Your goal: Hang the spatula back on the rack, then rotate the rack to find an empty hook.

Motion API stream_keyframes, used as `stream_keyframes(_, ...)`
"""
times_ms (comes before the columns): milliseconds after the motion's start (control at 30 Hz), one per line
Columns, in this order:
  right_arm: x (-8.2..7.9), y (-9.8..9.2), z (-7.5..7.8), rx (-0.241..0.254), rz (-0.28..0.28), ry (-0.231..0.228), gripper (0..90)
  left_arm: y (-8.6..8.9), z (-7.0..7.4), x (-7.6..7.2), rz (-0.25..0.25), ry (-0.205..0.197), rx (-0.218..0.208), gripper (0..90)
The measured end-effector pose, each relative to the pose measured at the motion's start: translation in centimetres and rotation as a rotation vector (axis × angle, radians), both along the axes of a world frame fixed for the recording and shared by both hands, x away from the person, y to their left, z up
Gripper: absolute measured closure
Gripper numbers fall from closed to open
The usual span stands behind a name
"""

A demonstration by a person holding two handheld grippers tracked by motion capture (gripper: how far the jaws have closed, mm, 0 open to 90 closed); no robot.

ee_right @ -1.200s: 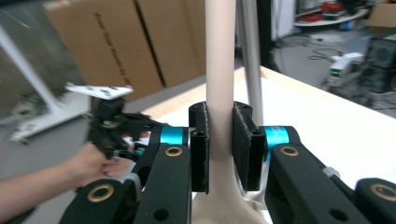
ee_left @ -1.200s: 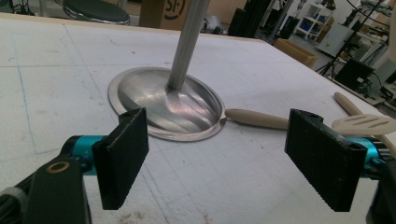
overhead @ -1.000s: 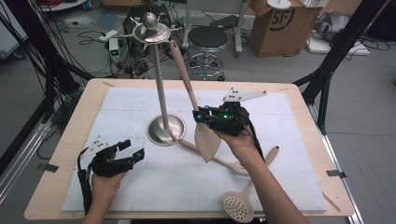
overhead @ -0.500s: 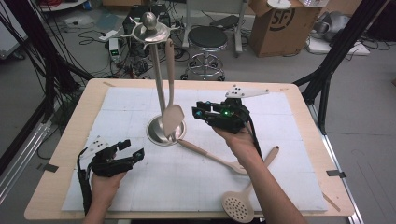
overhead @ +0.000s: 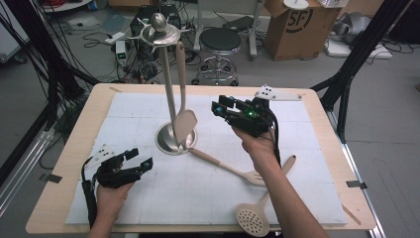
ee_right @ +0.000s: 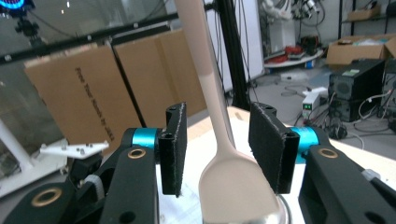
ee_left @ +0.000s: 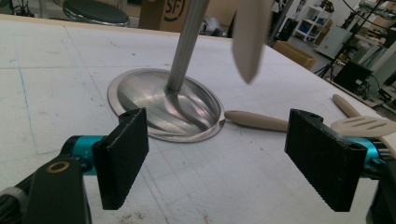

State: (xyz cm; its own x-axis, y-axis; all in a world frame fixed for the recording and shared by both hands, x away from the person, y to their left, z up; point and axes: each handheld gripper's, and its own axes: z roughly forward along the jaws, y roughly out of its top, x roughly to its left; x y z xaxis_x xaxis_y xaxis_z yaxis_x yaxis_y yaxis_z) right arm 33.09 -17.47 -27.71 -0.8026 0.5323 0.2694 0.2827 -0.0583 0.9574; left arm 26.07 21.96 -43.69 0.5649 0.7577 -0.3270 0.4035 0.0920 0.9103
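Beige spoon [overhead: 184, 119] is seen hanging by its handle from the top ring of a steel utensil stand [overhead: 173, 139] near the middle of the table [overhead: 59, 198], its bowl down by the stand's round base. The right gripper [overhead: 218, 108] is held level just beside it; its jaws have just been opening, and in the right gripper view the spoon's [ee_right: 219, 135] neck is seen between the two pads with a gap on each side, so it is no longer gripped. For a clean release, the jaws should be opened until both pads stand clear, and the gripper drawn straight back, so that the spoon is not dragged off its hook or set swinging. The left gripper [overhead: 141, 158] rests low on the white mat, jaws wide and empty. A slotted turner [overhead: 233, 171] and a skimmer [overhead: 252, 218] lie on the mat near the right forearm.
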Motion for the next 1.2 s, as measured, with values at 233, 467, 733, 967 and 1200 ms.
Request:
stream_keyframes(233, 0.3, -0.4, 1.8, 0.036, -0.021, -0.022, 55.3, 0.0, 0.0, 0.0, 0.0, -0.001, 0.002, 22.3)
stream_keyframes(467, 1.0, -0.8, 2.4, 0.112, -0.054, -0.015, 55.4, 0.2, 0.0, 0.0, 0.004, 0.001, -0.021, 22.3)
stream_keyframes(733, 2.0, -1.5, 2.4, 0.181, -0.085, 0.001, 55.3, 0.0, -0.2, 0.3, -0.004, 0.009, -0.012, 22.3)
stream_keyframes(967, 2.1, -1.8, 2.7, 0.171, -0.099, -0.006, 55.1, 0.1, -0.3, 0.3, 0.009, 0.018, -0.007, 22.3)
stream_keyframes(1200, 2.5, -1.1, 3.3, 0.189, -0.098, -0.008, 55.1, 0.0, -0.3, 0.4, 0.015, 0.02, -0.009, 22.3)
